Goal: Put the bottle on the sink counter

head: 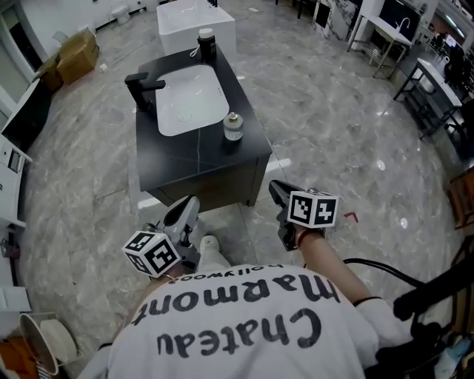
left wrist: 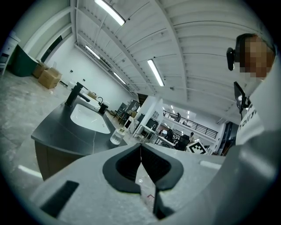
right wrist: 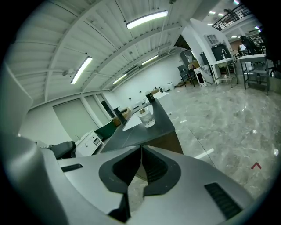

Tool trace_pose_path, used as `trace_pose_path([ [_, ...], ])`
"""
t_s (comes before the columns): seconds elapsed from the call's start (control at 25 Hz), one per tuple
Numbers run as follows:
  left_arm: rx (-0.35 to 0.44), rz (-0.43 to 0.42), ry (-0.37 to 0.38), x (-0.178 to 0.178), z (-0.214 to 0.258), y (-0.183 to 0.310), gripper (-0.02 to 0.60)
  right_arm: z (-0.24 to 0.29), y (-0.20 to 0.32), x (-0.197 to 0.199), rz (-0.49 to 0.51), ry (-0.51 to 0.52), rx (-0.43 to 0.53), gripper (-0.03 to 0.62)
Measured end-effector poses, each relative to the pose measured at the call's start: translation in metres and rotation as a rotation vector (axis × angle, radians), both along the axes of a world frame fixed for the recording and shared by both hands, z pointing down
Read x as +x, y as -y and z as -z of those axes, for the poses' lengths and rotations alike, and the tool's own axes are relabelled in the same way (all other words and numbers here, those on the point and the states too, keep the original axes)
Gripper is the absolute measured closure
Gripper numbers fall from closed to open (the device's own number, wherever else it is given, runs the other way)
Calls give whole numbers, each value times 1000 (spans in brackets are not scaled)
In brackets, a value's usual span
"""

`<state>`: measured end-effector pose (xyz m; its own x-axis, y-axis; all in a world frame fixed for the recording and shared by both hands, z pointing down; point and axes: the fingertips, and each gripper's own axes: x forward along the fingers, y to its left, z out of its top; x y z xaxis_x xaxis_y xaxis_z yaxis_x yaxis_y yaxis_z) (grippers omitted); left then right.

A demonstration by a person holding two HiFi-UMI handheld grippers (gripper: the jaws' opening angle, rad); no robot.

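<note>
Small clear bottle (head: 232, 127) with pale cap, upright on dark bench (head: 185, 159), near the front right corner, at 4 o'clock of white sink basin (head: 189, 100), just beside the basin rim. Nothing touching the bottle, both grippers well apart from it. Black faucet (head: 142, 90) at 9 o'clock of basin, spout reaching over it. Dark jar (head: 207, 44) with pale lid at 1 o'clock of basin, at the bench's far edge. White block (head: 196, 22) just beyond the bench at 12 o'clock. Cardboard boxes (head: 78, 53) at 10 o'clock on grey marble floor (head: 333, 126). Left gripper (head: 191, 201) low in head view, at 6 o'clock of bench, off the bench's front edge, marker cube (head: 152, 253) toward the person. Right gripper (head: 275, 188) at 5 o'clock of bench, beside its front right corner, cube (head: 312, 209) on top. White T-shirt (head: 244, 333) filling the bottom of head view. Left gripper view: left gripper (left wrist: 140, 146) with fingers (left wrist: 126, 166) brought together, tips touching, nothing between them; bottle (left wrist: 116, 136) seen beyond at 11 o'clock of the tips, on the bench. Right gripper view: right gripper (right wrist: 141, 147) with fingers (right wrist: 127, 168) fully closed, tips meeting, empty; bottle (right wrist: 147, 117) straight ahead at 12 o'clock of the tips, standing on the bench's near end, floor to the right.
</note>
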<state>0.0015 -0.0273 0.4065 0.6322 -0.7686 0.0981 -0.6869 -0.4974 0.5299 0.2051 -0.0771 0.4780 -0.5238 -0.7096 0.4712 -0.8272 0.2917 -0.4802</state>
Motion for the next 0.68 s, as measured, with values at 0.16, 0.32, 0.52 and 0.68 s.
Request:
trace_pose_path([
  [0.16, 9, 22, -16, -3, 1, -19, 566, 2, -20, 6, 5, -20, 7, 572],
  [0.32, 25, 24, -29, -2, 3, -35, 566, 10, -35, 12, -1, -36, 36, 572],
  [0.52, 38, 16, -34, -2, 7, -43, 566, 16, -48, 16, -8, -57, 50, 572],
  [0.68, 47, 12, -39, 1, 9, -52, 565, 16, -59, 23, -26, -55, 47, 572],
])
